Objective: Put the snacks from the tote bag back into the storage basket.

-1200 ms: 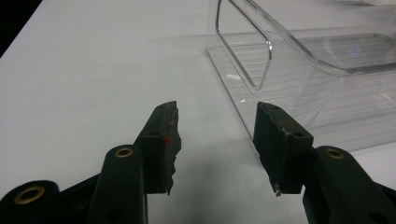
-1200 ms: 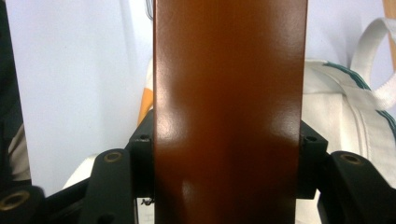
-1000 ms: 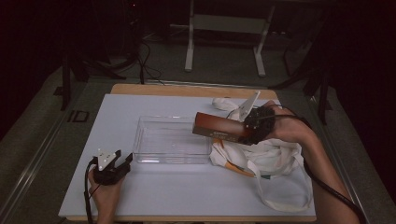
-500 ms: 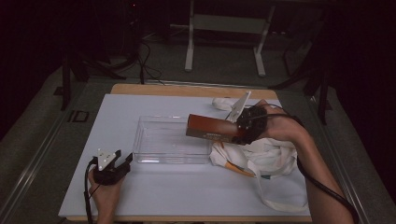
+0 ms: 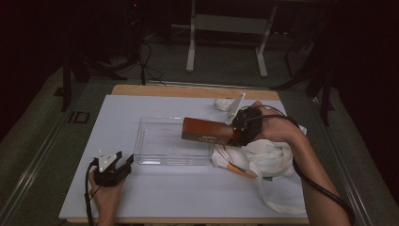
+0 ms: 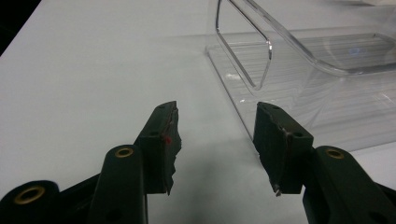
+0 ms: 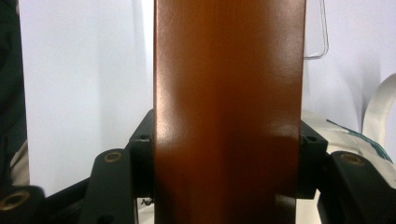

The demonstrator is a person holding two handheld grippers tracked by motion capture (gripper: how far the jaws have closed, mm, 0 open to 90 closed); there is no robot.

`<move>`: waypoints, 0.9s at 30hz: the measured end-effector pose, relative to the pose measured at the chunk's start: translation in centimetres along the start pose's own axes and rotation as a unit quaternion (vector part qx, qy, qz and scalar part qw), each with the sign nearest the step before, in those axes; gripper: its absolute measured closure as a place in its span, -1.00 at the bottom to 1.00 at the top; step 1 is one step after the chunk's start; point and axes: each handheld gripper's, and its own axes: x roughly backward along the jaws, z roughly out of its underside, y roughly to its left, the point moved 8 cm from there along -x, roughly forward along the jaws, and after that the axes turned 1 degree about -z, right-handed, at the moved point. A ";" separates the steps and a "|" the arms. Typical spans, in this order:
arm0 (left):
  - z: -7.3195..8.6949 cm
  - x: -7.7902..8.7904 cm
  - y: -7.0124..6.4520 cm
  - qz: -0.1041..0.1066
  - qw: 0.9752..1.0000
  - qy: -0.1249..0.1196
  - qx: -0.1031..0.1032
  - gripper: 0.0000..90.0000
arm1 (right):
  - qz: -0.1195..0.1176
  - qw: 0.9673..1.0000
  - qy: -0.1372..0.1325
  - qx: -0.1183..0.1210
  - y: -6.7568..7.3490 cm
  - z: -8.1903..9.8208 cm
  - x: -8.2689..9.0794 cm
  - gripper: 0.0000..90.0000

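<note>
Right claw (image 5: 237,133) clamped on one end of brown box (image 5: 209,132), held level above right end of clear tray (image 5: 155,153). Long overhang from an end grip: could sag or twist out on a jolt. Could clip tray wall on lowering and shove the light tray across desk (image 5: 188,197). White bag (image 5: 268,155) just beside, straps could snag. Left claw (image 5: 123,165) apart, empty, near tray's left corner, not bracing it.

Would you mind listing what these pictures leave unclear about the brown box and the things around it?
- Brown box: label print too small in the high view; its far end is cut off in the right gripper view.
- Cloth bag: contents hidden by its folds.
- White object behind the right gripper: too small to identify.
</note>
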 end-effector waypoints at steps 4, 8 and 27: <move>0.0 0.0 0.0 0.000 1.000 0.000 -0.001 0.13 | 0.000 1.000 0.009 0.005 0.1 -0.3 -0.3 -0.05; 0.0 0.0 0.0 0.000 1.000 0.000 0.000 0.13 | -0.002 1.000 0.009 0.007 0.1 -0.7 -0.4 -0.05; 0.0 0.0 0.0 0.000 1.000 0.000 0.000 0.13 | -0.011 1.000 0.012 0.017 0.0 -2.0 -1.6 -0.05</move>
